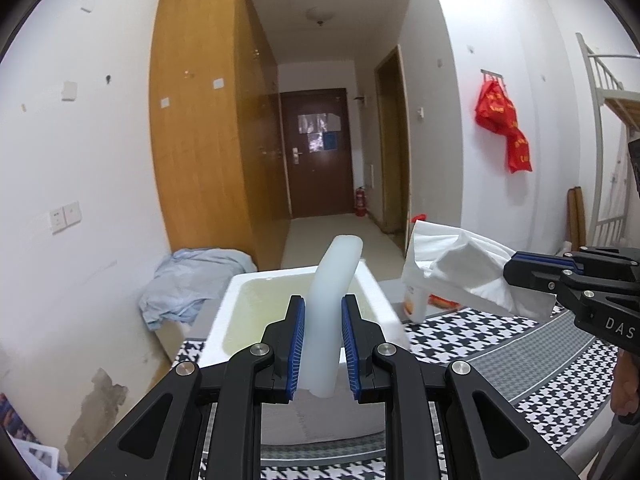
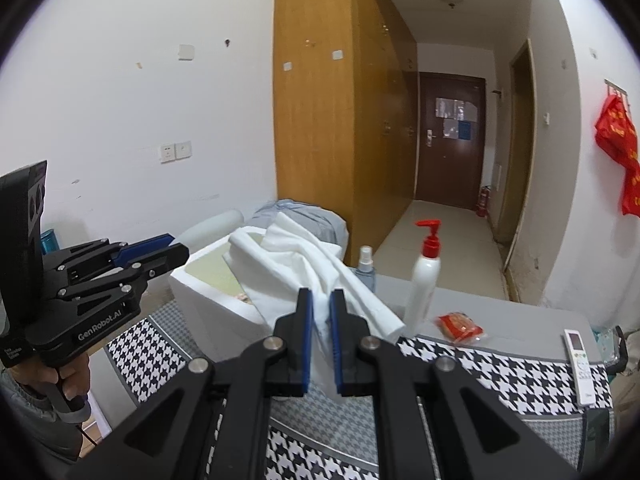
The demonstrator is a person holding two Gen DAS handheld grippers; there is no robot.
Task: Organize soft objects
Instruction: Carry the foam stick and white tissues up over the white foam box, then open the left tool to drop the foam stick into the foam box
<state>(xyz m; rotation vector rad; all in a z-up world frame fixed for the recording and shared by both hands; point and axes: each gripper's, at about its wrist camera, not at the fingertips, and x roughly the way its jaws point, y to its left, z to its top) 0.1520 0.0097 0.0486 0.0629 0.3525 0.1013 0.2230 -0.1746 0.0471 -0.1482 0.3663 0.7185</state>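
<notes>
Both wrist cameras look forward along their own fingers, close over the table point(image 2: 500, 312), sharing the foam box point(image 1: 372, 292), wardrobe point(image 2: 320, 92) and far door point(image 1: 316, 152)

A pale, translucent white soft strip point(image 1: 334, 280), thick and rubbery-looking with a rounded end, stands between the blue pads of the left tool point(image 1: 322, 344); it rises upright from the pinch and then bows over away from the camera, its tip drooping above the open white foam box point(image 1: 380, 292). A white cloth point(image 2: 304, 264), crumpled and folded into long soft ridges, is caught by one edge between the pads of the right tool point(image 2: 321, 338); the rest of it spreads forward and to the left, hanging over the near rim of the foam box point(image 2: 208, 300), which sits on the houndstooth-covered table
</notes>
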